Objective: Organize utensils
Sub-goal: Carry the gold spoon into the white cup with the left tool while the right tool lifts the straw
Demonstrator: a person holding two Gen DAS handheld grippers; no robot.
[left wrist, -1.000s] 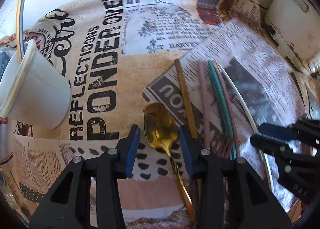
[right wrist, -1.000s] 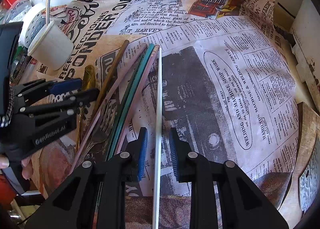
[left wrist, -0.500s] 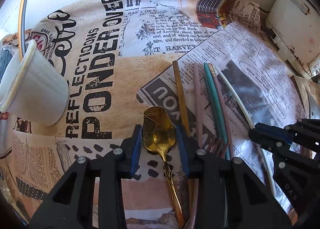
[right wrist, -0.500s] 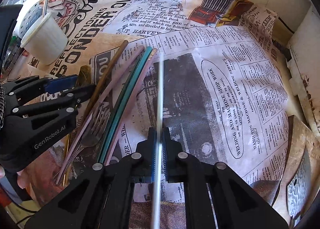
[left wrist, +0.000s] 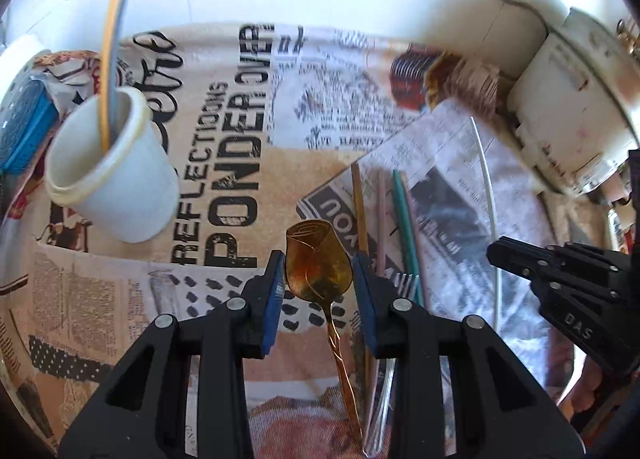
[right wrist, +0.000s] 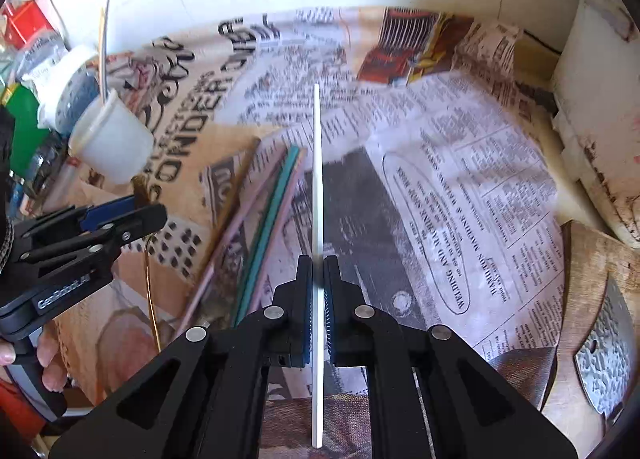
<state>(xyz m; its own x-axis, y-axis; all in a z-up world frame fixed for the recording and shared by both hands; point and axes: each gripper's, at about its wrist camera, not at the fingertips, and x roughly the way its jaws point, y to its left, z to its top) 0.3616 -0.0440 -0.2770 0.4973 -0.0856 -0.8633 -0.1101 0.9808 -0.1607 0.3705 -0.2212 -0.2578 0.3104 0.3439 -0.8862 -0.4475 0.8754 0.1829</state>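
My left gripper [left wrist: 319,279] is shut on the bowl of a gold spoon [left wrist: 318,259], held above the printed tablecloth with its twisted handle hanging back under the gripper. My right gripper [right wrist: 317,283] is shut on a thin white stick [right wrist: 317,179] that points away, lifted off the newspaper. A brown handle [left wrist: 360,211], a pink handle [left wrist: 382,219], a teal handle [left wrist: 406,219] and a fork lie side by side on the newspaper between the two grippers. A white cup [left wrist: 112,175] stands far left with one long utensil [left wrist: 114,31] in it.
A white box [left wrist: 580,99] stands along the right edge against the wall. A wooden board [right wrist: 600,299] with a metal piece lies near right. Jars and containers [right wrist: 60,91] crowd the far left behind the cup. A person's hand [right wrist: 48,359] grips the left tool.
The left jaws closed on the spoon bowl and lifted it. The right jaws closed on the white stick and raised it off the newspaper. Both views now sit higher over the table.
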